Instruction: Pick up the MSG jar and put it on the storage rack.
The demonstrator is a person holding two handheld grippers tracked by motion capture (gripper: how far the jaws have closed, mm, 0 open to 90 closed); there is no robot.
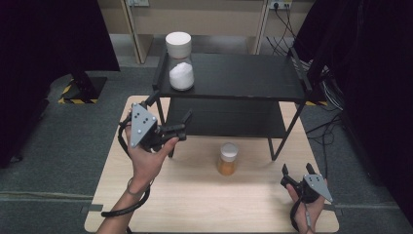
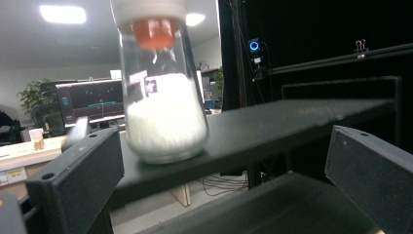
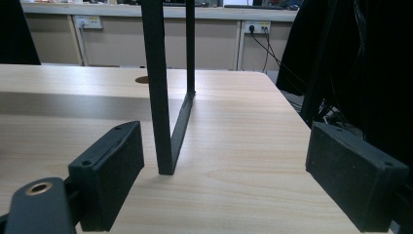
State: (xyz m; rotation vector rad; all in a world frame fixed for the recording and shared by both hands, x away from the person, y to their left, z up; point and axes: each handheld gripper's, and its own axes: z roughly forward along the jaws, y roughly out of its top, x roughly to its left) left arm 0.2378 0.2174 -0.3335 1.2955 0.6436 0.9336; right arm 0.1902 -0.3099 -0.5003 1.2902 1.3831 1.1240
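A tall clear jar of white powder (image 1: 180,73) with a white lid stands at the left end of the black rack's top shelf (image 1: 243,78). In the left gripper view the same jar (image 2: 163,112) rises close ahead, just beyond the jaws. My left gripper (image 1: 168,111) hovers at the rack's front left corner, below the jar, open and empty (image 2: 224,180). A small jar of orange stuff (image 1: 228,159) sits on the wooden table (image 1: 195,195) in front of the rack. My right gripper (image 1: 297,169) rests low near the table's right front edge, open and empty (image 3: 238,180).
The rack's thin black leg (image 3: 163,97) stands on the table just ahead of the right gripper's jaws. A lower shelf (image 1: 229,119) sits under the top one. Dark curtains flank the table, and cables (image 1: 331,87) hang at the right.
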